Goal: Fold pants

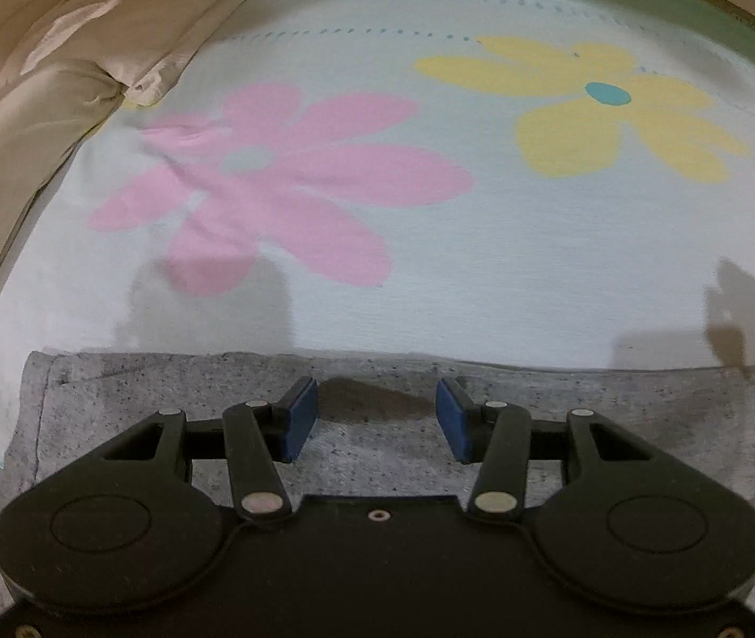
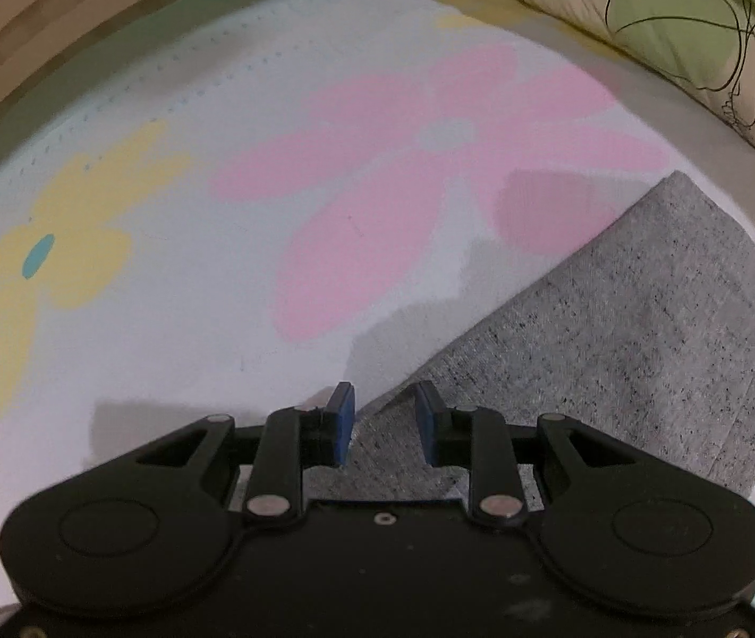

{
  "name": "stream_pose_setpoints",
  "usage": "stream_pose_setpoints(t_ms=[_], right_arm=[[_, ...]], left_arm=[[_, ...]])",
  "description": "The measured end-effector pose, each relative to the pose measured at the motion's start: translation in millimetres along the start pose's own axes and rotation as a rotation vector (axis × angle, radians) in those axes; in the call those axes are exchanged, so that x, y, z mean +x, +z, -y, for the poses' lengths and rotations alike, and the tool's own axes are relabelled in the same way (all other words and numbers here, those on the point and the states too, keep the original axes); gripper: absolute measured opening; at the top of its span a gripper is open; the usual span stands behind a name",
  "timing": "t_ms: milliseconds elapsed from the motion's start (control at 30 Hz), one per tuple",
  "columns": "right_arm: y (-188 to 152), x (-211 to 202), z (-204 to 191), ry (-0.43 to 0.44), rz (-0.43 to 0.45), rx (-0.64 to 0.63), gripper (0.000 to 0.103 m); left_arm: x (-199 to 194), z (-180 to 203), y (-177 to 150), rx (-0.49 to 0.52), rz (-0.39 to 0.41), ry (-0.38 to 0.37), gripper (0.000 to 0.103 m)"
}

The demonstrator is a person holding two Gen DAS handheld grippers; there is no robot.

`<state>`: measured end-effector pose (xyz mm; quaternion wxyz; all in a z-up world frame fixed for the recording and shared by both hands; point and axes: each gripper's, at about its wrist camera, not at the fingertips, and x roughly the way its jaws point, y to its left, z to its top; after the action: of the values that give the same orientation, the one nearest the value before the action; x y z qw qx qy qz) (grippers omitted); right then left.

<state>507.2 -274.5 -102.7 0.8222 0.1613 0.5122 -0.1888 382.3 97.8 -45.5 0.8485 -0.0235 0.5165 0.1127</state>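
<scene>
**Both grippers over grey pants on a flowered bed sheet**

Left wrist view first: the left gripper sits low in the centre of the frame, its blue pads spread wide with nothing between them. Right beneath and ahead of it lie the grey pants, a speckled heather fabric stretched flat across the bottom of the frame, straight far edge running left to right. A dark shadow patch falls on the cloth between the pads. Beyond the pants is the bed sheet, pale with a big pink flower at centre left and a yellow flower at upper right. A beige pillow is bunched in the upper left corner.

Over to the right wrist view: the right gripper is at bottom centre, jaws parted to a moderate gap, narrower than the left's. An edge of the pants lies in that gap, though whether the pads touch the cloth I cannot tell. The grey fabric runs diagonally up to the right, its corner reaching the middle right of the frame. The sheet fills the left and centre, and a cream cushion with green leaf outlines sits in the upper right corner.
</scene>
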Motion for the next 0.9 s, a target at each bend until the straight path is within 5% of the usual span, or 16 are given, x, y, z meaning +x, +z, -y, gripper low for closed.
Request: stream_pose_setpoints(t_ms=[167,333,400,700,900], right_arm=[[10,0,8,0.026,-0.014,0.042,0.028],[12,3,-5,-0.04,-0.033,-0.034,0.021],[1,0,-12,-0.05,-0.02,-0.096,0.001],[-10,-43,34,0.084,-0.041,-0.207,0.001],[-46,-69,62,0.073,-0.058,-0.314,0.001]], left_arm=[[-2,-1,-1,-0.02,0.005,0.005,0.055],[-6,0,-2,0.003,0.007,0.005,0.055],[-8,-2,0,0.003,0.013,0.0,0.055],[-10,-17,6,-0.026,0.009,-0.05,0.055],[-13,-15,7,-0.035,0.002,-0.074,0.055]])
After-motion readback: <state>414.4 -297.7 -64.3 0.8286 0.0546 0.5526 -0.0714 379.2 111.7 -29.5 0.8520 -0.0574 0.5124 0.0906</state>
